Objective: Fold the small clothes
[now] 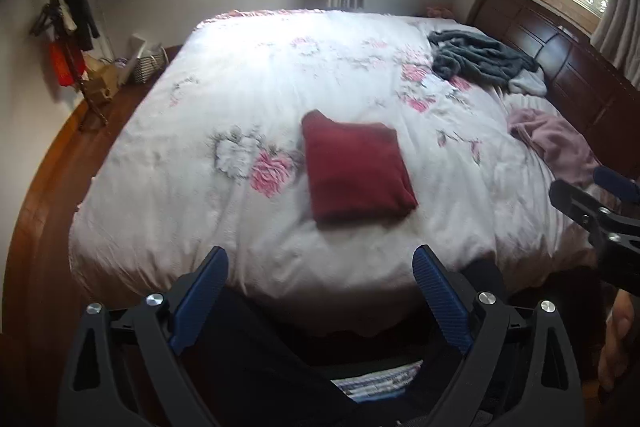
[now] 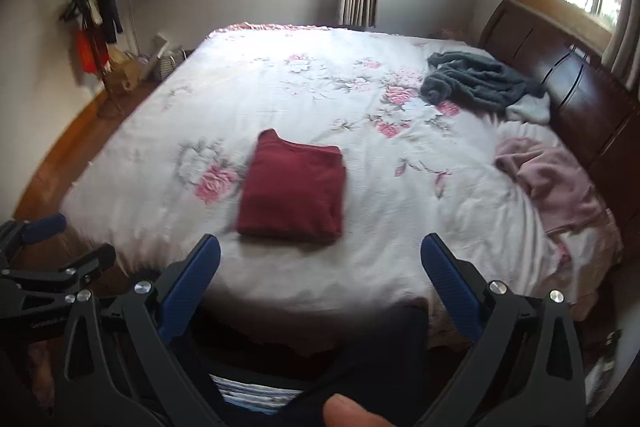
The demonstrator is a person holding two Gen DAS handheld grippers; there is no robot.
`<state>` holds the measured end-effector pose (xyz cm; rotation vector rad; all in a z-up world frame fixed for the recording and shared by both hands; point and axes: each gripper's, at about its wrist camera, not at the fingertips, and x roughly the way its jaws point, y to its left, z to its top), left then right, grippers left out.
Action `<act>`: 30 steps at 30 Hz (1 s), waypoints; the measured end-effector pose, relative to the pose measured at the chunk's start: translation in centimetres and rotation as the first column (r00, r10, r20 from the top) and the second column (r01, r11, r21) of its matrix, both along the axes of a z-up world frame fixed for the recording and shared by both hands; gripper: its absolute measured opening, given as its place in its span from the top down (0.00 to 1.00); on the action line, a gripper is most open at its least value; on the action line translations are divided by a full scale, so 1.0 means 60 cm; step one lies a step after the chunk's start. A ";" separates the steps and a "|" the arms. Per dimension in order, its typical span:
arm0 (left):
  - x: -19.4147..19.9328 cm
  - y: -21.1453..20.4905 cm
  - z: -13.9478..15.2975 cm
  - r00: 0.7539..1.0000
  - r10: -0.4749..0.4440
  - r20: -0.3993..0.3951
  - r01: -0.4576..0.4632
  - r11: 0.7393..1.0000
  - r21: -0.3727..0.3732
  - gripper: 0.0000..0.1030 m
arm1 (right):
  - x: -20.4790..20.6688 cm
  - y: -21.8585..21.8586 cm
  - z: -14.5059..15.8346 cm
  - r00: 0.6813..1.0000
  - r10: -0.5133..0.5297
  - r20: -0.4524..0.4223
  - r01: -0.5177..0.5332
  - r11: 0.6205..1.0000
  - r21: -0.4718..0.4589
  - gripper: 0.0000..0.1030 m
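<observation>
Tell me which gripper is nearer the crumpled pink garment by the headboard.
Right. The right gripper has the crumpled pink garment just off to its right; the left gripper sits further left, with the right gripper between them.

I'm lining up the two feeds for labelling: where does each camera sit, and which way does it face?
Left wrist: on the left gripper, held off the bed's near edge, facing the bed; the right gripper shows at the right edge.
Right wrist: on the right gripper, same aim; the left gripper shows at left.
Shared: red folded cloth, grey clothes, pink garment.
</observation>
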<state>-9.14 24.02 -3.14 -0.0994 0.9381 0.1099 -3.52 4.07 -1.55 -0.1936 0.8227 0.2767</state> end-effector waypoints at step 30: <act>0.025 0.009 -0.008 1.000 0.001 -0.015 -0.001 1.000 -0.013 0.09 | 0.018 0.010 -0.022 1.000 -0.008 -0.030 0.008 1.000 -0.012 0.03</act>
